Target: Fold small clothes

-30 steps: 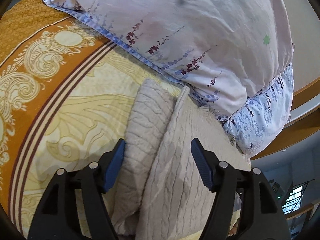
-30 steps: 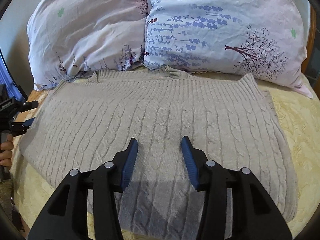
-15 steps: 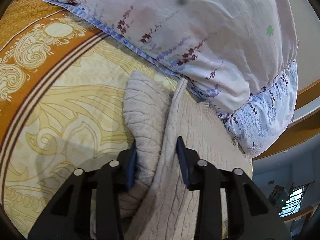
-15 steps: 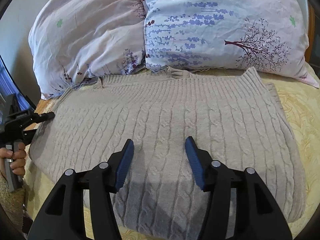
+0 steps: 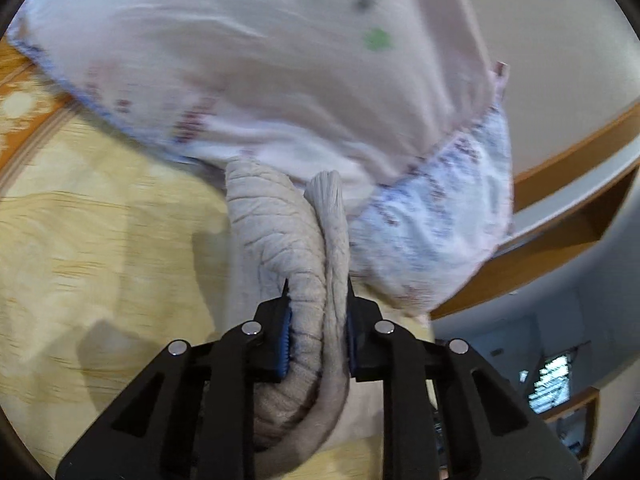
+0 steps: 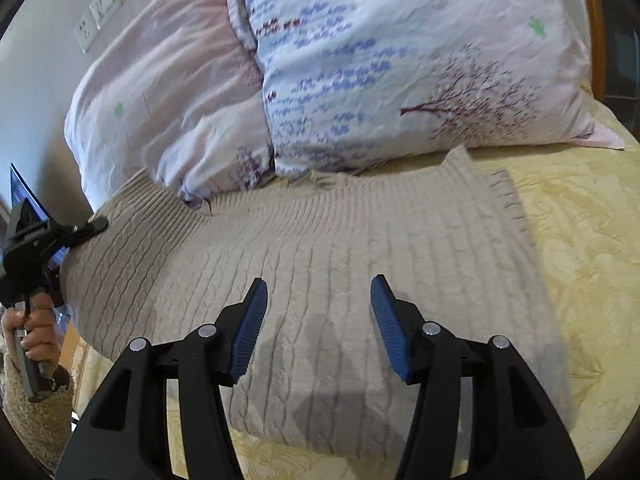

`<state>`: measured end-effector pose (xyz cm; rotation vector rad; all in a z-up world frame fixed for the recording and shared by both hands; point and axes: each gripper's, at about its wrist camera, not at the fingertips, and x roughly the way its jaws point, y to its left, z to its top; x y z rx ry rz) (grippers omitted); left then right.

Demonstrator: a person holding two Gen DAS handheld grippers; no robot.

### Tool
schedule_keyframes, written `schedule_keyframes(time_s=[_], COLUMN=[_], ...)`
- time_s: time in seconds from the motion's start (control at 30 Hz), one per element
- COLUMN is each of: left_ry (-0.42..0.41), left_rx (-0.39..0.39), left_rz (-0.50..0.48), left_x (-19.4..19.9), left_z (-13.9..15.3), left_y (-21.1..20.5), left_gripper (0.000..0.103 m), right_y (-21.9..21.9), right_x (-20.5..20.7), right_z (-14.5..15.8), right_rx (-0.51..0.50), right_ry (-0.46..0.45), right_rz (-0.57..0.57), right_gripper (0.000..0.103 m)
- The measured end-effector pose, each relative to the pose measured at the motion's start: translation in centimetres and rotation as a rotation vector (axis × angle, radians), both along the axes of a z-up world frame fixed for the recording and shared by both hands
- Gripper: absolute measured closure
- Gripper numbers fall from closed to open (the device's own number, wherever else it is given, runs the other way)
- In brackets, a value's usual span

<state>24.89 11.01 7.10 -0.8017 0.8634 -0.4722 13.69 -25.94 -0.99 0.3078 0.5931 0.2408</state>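
Fingers of the left gripper [image 5: 317, 326] are closing on the beige cable-knit sweater's [image 6: 320, 264] bunched edge, while the right gripper [image 6: 318, 322] hovers spread above its flat middle.

Home bedroom: bed w/ pillows [image 6: 400, 72], yellow bedspread [image 6: 580, 240].

Left wrist view: close along sweater [image 5: 288, 240] edge, facing pillows [image 5: 280, 72]. Right wrist view: from the bed's foot side, overlooking sweater. Shared: sweater, pillows, bedspread [image 6: 580, 240].
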Motion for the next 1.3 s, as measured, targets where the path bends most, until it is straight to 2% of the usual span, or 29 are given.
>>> schedule_keyframes(time_s=[0.13,0.3,0.4,0.57,0.67,0.73,0.77,0.8,0.87,0.9,0.97,1.03,1.07,1.2,1.3], left_ry=[-0.021,-0.020,0.006,0.108,0.087,0.049,0.009,-0.052,-0.130,-0.159,-0.189,-0.161,-0.131,-0.008,0.029], left_rx=[-0.051,-0.065,-0.072,-0.070,-0.110,-0.132,-0.110,-0.081,-0.017,0.036,0.196,0.319,0.339,0.342,0.321], left_rz=[-0.082,-0.153,-0.198,-0.284,-0.356,-0.414,-0.419,-0.414,-0.381,-0.344,-0.256,-0.199,-0.192,-0.205,-0.244], left_x=[0.6,0.9,1.1,1.2,0.9,0.3,-0.3,-1.0,-1.9,-2.2,-2.9,-2.8,-2.7,-1.7,-1.9], left_z=[0.7,0.2,-1.3,-4.9,-4.8,-3.4,-2.3,-1.0,0.5,1.0,1.4,0.3,-0.4,-4.0,-5.4], left_y=[-4.9,-10.7,-14.8,-20.6,-22.1,-22.2,-21.8,-20.8,-19.1,-17.9,-15.8,-14.5,-14.0,-13.2,-13.8], left_gripper=[0.084,0.084,0.084,0.080,0.079,0.065,0.053,0.047,0.040,0.036,0.035,0.034,0.034,0.035,0.035], right_y=[-2.0,-4.5,-6.2,-9.0,-10.2,-10.5,-10.6,-10.6,-10.5,-10.3,-9.9,-9.3,-9.0,-7.7,-6.7], right_x=[-0.7,-1.3,-1.7,-1.8,-1.7,-1.8,-1.7,-1.6,-1.2,-0.9,0.0,1.2,1.8,3.6,4.1], right_z=[0.5,0.8,0.5,0.0,-0.1,0.1,0.2,0.4,0.6,0.6,0.4,-0.2,-0.6,-2.0,-2.7], right_rx=[0.031,0.068,0.108,0.181,0.226,0.251,0.261,0.273,0.315,0.329,0.381,0.434,0.450,0.411,0.416], right_ry=[-0.031,-0.044,-0.044,-0.027,-0.009,-0.003,0.000,0.006,0.030,0.042,0.096,0.162,0.198,0.305,0.337], right_rz=[-0.017,-0.047,-0.070,-0.109,-0.109,-0.093,-0.084,-0.071,-0.025,-0.006,0.048,0.096,0.110,0.107,0.161], right_gripper=[0.047,0.047,0.047,0.047,0.047,0.047,0.047,0.045,0.042,0.041,0.041,0.041,0.041,0.041,0.041])
